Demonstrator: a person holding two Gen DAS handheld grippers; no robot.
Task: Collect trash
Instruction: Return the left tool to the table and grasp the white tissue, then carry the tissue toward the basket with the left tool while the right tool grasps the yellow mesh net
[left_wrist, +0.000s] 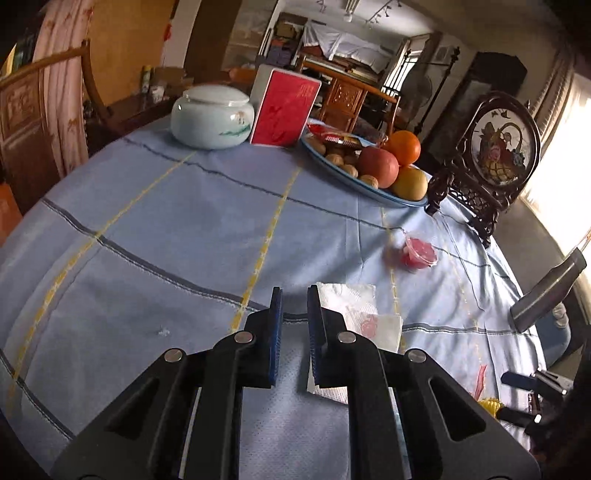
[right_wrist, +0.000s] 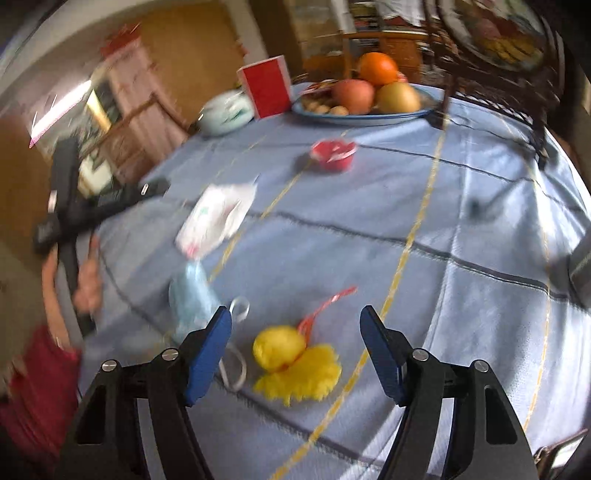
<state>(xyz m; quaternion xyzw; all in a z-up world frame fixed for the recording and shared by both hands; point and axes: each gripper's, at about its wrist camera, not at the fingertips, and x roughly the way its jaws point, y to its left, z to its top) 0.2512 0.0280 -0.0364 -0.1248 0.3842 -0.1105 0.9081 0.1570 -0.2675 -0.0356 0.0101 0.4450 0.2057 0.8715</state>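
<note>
My left gripper (left_wrist: 294, 295) hovers over the blue tablecloth (left_wrist: 166, 229), its jaws a narrow gap apart and empty. A white paper napkin (left_wrist: 360, 314) lies just right of its right finger. A small red plastic cup (left_wrist: 419, 253) lies further right. My right gripper (right_wrist: 295, 317) is wide open above a yellow fluffy scrap (right_wrist: 295, 362) with a red strip (right_wrist: 325, 306). A blue face mask (right_wrist: 192, 295) lies by its left finger. The napkin (right_wrist: 214, 218) and red cup (right_wrist: 334, 153) lie beyond. The right view is blurred.
A fruit plate (left_wrist: 369, 162) with apple and oranges, a red box (left_wrist: 284, 110), a pale ceramic jar (left_wrist: 212, 116) and a framed ornament on a dark stand (left_wrist: 491, 155) stand at the table's far side. Chairs and cabinets surround the table.
</note>
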